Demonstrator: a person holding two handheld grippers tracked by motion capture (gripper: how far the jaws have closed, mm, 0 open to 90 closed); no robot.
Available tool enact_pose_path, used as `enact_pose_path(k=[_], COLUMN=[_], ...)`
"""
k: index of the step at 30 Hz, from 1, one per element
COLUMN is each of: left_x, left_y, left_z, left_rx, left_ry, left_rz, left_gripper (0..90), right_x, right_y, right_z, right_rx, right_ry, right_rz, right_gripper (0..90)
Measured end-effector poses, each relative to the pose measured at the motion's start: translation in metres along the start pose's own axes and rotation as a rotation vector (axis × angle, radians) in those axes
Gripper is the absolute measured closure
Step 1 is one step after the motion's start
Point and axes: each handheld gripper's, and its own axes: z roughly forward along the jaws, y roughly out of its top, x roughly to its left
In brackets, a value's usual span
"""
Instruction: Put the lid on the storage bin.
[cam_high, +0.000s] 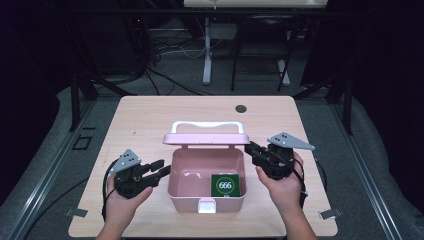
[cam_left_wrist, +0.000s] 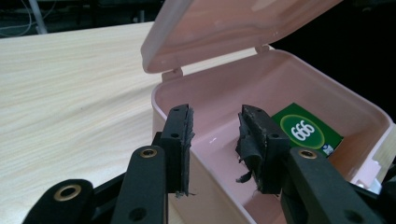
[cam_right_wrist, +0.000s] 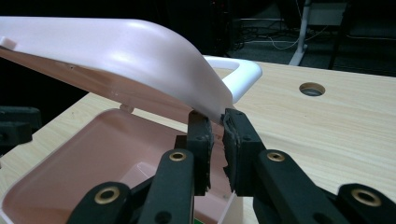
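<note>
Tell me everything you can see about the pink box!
The pink box looks like smooth plastic and sits near the front middle of the wooden table. Its lid is hinged at the back and propped partly open, with a white handle on top and a white latch on the front wall. Inside lies a green card marked 666, at the right. The right gripper pinches the lid's edge; the left gripper is open at the box's left wall.

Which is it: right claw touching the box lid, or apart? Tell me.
Touching. The right gripper view shows the right claw pinching the edge of the pink lid, jaws nearly closed on it.
</note>
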Motion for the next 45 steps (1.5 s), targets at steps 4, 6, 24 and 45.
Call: enact_pose_path(k=[4,6,24,45], left_x=[-0.003,-0.006,-0.014,-0.022], left_y=[0.004,0.006,0.02,0.026], left_z=[-0.006,-0.009,-0.025,-0.022], left_rx=[-0.012,-0.025,-0.084,-0.096], left_ry=[-0.001,0.0,0.005,0.003], left_rz=[0.003,0.006,0.031,0.074], left_gripper=[63.5,63.5,63.3,69.3], right_x=[0.0,-0.001,-0.001,-0.005], right_y=[-0.001,-0.002,-0.008,-0.021], right_z=[-0.001,-0.001,0.0,0.01], right_rx=[0.009,0.016,0.063,0.127], right_ry=[0.011,0.013,0.034,0.034], right_rz=[-0.005,-0.008,-0.022,-0.012], right_gripper=[79.6,78.7,74.6,71.5])
